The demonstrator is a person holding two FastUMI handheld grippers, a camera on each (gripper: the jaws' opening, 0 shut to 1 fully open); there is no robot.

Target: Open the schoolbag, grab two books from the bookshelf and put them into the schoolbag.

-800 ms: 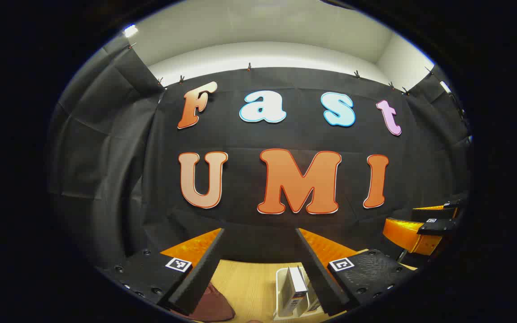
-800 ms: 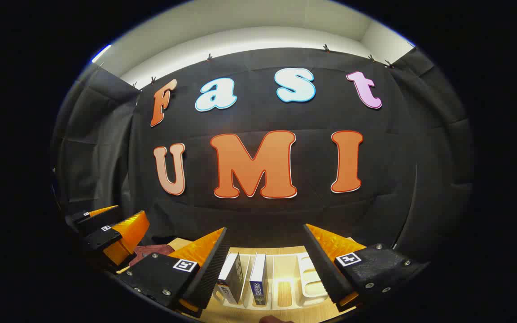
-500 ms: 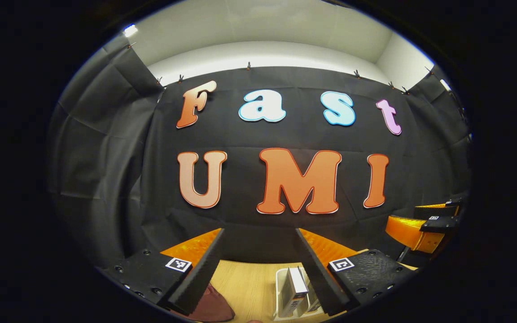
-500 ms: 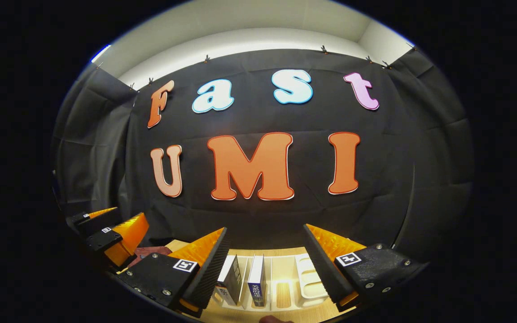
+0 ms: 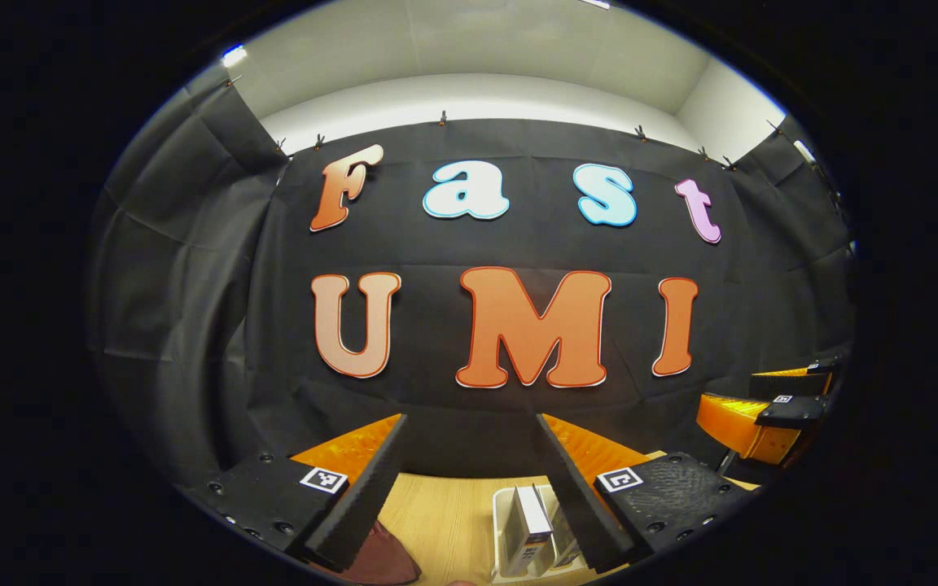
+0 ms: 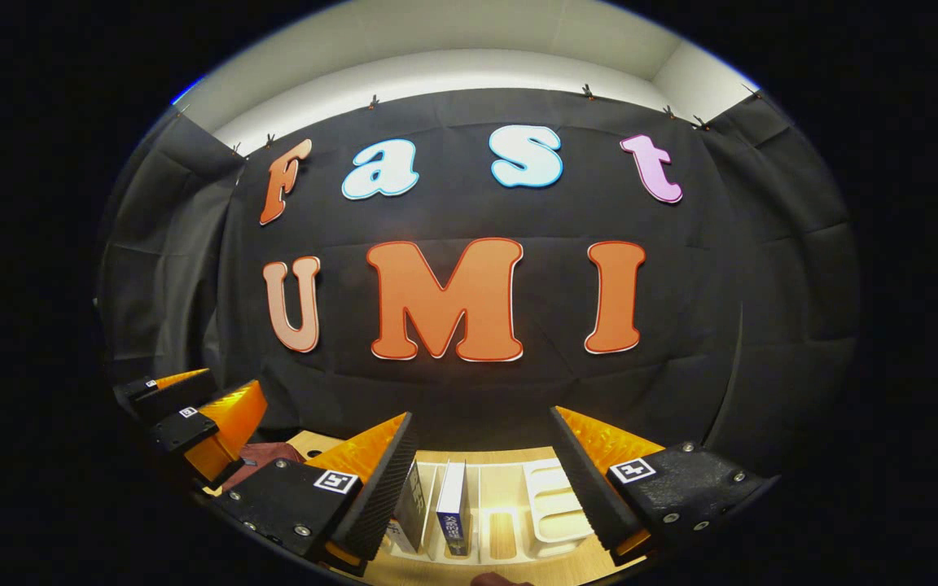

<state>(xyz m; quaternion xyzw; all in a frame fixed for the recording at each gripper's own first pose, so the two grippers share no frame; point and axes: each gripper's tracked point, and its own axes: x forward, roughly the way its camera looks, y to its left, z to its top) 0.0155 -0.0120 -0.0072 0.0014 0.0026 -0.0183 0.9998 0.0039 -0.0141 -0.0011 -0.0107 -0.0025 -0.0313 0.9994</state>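
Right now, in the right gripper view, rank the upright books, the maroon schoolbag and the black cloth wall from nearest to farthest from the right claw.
1. Upright books: standing in the white rack, just below the open right claw.
2. Maroon schoolbag: farther off, low on the view's left.
3. Black cloth wall: straight ahead, behind both, farthest.

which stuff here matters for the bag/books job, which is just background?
Job:
- schoolbag, dark red, on the table
- two books standing in the white bookshelf
- left gripper, open
- right gripper, open

Background:
- wooden table
- black cloth wall
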